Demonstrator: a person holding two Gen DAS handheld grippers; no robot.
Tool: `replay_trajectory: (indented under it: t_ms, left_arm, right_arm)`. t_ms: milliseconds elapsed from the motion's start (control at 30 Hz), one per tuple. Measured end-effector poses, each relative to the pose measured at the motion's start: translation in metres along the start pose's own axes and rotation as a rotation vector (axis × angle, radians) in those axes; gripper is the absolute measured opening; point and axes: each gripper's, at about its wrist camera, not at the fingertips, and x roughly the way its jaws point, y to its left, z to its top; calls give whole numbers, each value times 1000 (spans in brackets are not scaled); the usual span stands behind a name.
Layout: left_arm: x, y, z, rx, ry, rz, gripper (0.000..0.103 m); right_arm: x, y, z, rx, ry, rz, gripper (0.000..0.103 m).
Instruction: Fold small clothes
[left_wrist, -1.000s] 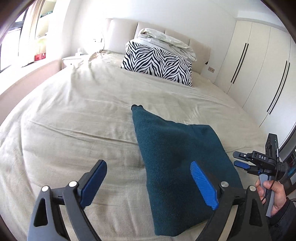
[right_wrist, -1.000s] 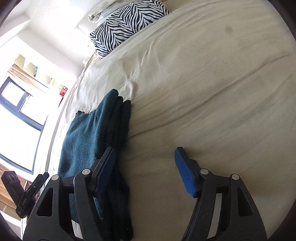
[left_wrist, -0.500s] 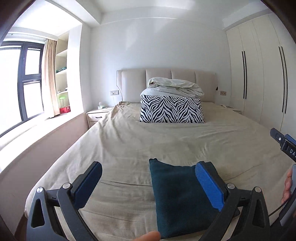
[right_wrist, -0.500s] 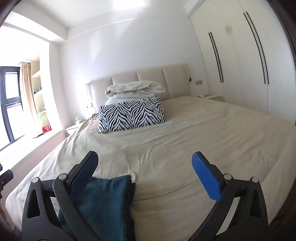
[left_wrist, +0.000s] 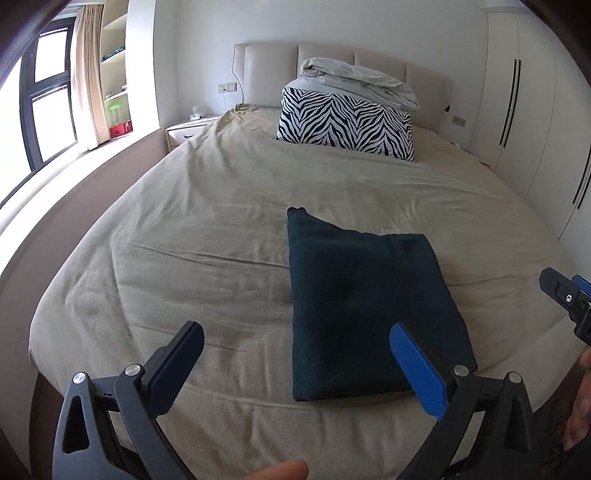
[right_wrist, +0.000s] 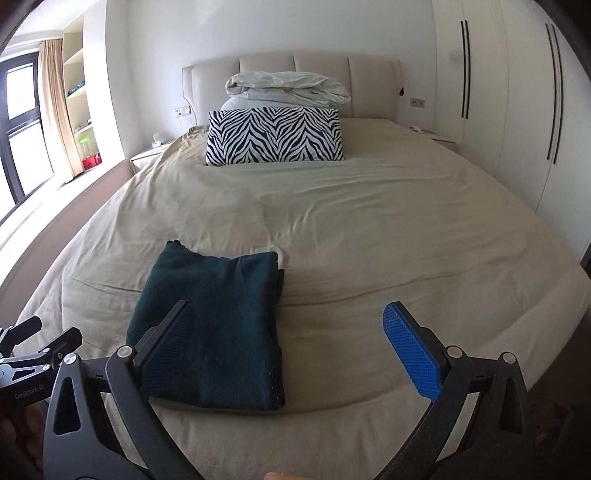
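Note:
A dark teal knitted garment (left_wrist: 362, 310) lies folded in a flat rectangle on the beige bed near its foot edge; it also shows in the right wrist view (right_wrist: 218, 328). My left gripper (left_wrist: 299, 369) is open and empty, held above the foot of the bed, just left of the garment. My right gripper (right_wrist: 291, 350) is open and empty, held back from the bed, with the garment behind its left finger. The right gripper's tip shows at the right edge of the left wrist view (left_wrist: 565, 299).
A zebra-print pillow (right_wrist: 275, 134) and a bundled pale duvet (right_wrist: 288, 86) sit at the headboard. The beige sheet (right_wrist: 369, 240) covers the whole bed. White wardrobes (right_wrist: 517, 92) stand on the right, a window and a nightstand (left_wrist: 184, 131) on the left.
Both grippers have pulled back and risen from the garment, then tilted down a little. The garment lies still and folded on the bed. Both stay open.

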Motion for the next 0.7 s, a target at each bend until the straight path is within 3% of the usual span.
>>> replay_trajectory:
  t_ms: [267,700]
  left_arm:
    - [14,6,-4,-4,30,12,103]
    - [18,7,-6,-9,43,7,103]
  right_arm:
    - [33,19,-25,-3,115,26,103]
    - [47,29,-29,-33,152,37,103]
